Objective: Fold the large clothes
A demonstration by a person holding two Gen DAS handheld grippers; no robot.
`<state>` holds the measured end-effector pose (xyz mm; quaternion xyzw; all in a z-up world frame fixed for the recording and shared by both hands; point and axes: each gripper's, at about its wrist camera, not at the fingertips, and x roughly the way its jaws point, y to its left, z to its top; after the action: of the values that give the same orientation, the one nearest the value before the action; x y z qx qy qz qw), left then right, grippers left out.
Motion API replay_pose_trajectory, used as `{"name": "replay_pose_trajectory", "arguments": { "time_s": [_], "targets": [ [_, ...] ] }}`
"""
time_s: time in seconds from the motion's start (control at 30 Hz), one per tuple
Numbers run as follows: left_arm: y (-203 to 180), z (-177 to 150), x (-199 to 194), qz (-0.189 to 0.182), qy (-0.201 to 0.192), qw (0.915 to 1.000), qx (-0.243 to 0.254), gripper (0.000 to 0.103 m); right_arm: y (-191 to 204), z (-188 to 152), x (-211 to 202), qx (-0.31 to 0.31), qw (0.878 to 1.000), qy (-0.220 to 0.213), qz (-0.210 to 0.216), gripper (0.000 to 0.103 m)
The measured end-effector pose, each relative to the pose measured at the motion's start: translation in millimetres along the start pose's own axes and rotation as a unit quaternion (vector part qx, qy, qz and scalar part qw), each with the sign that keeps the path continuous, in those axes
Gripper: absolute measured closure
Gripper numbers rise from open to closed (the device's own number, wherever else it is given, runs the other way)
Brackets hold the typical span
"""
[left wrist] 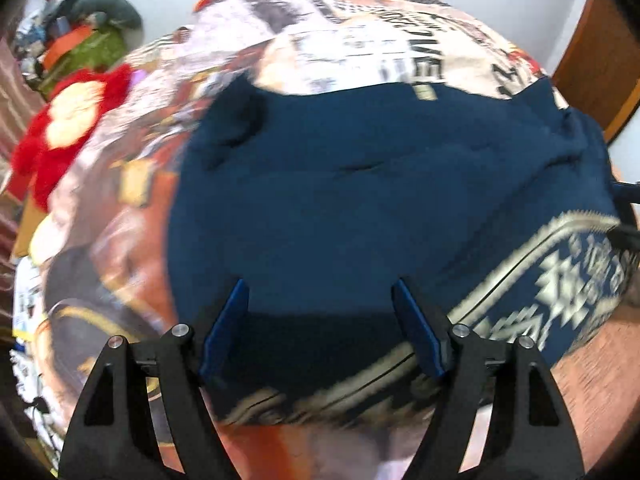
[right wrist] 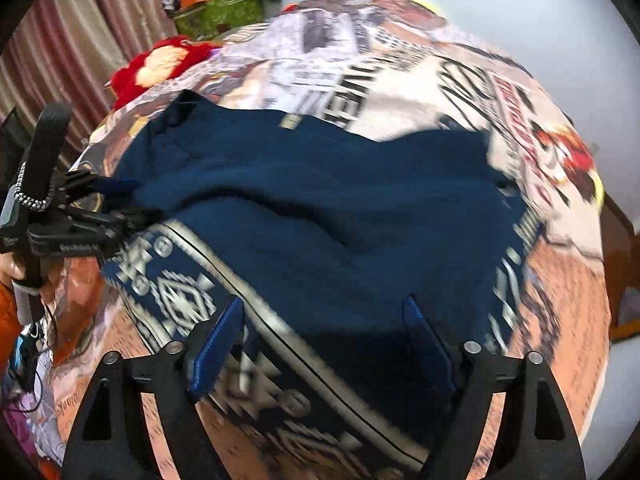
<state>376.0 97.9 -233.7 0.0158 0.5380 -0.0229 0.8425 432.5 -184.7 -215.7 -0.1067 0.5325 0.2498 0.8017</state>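
A large navy blue garment (left wrist: 360,200) with a cream geometric border (left wrist: 560,280) lies spread on a bed with a printed sheet (left wrist: 360,40). My left gripper (left wrist: 320,286) hangs just over the garment's near part, jaws open, and the pads do not press the cloth. In the right wrist view the same garment (right wrist: 320,208) shows a raised fold across its middle and the patterned border (right wrist: 180,292) at the lower left. My right gripper (right wrist: 324,300) is open above it, pressing nothing. The left gripper (right wrist: 128,202) also appears at the garment's left edge.
A red and cream plush toy (left wrist: 68,128) lies on the bed's far left. Beyond it is a pile of clutter with a green box (right wrist: 220,12) and a striped curtain (right wrist: 80,40). A wooden board (left wrist: 592,60) stands at the far right. A hand (right wrist: 12,272) holds the left tool.
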Motion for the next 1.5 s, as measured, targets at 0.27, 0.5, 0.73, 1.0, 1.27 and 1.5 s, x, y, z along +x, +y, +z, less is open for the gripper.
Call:
{"name": "replay_pose_trajectory", "arguments": {
  "time_s": [0.27, 0.5, 0.73, 1.0, 1.27, 1.5],
  "targets": [
    [46, -39, -30, 0.014, -0.008, 0.9976, -0.068, 0.028, -25, -22, -23, 0.053, 0.999, -0.006, 0.004, 0.018],
    [78, -76, -50, -0.063, -0.007, 0.9732, -0.221, 0.027, -1, -15, -61, 0.013, 0.998, -0.058, -0.036, 0.018],
    [68, -109, -34, -0.201, 0.032, 0.9246, -0.322, 0.027, 41, 10, -61, -0.032, 0.995, -0.084, -0.038, 0.018],
    [61, -111, 0, -0.356, 0.045, 0.8376, -0.412, 0.027, 65, 23, -1, -0.07, 0.997, -0.021, -0.039, 0.018],
    [69, -81, 31, -0.377, 0.022, 0.8104, -0.448, 0.027, 58, 23, 30, -0.07, 0.997, 0.017, -0.015, 0.012],
    [65, -37, 51, -0.307, 0.008, 0.8356, -0.455, 0.032, 55, 25, 40, -0.072, 0.997, 0.032, 0.005, 0.009]
  ]
}}
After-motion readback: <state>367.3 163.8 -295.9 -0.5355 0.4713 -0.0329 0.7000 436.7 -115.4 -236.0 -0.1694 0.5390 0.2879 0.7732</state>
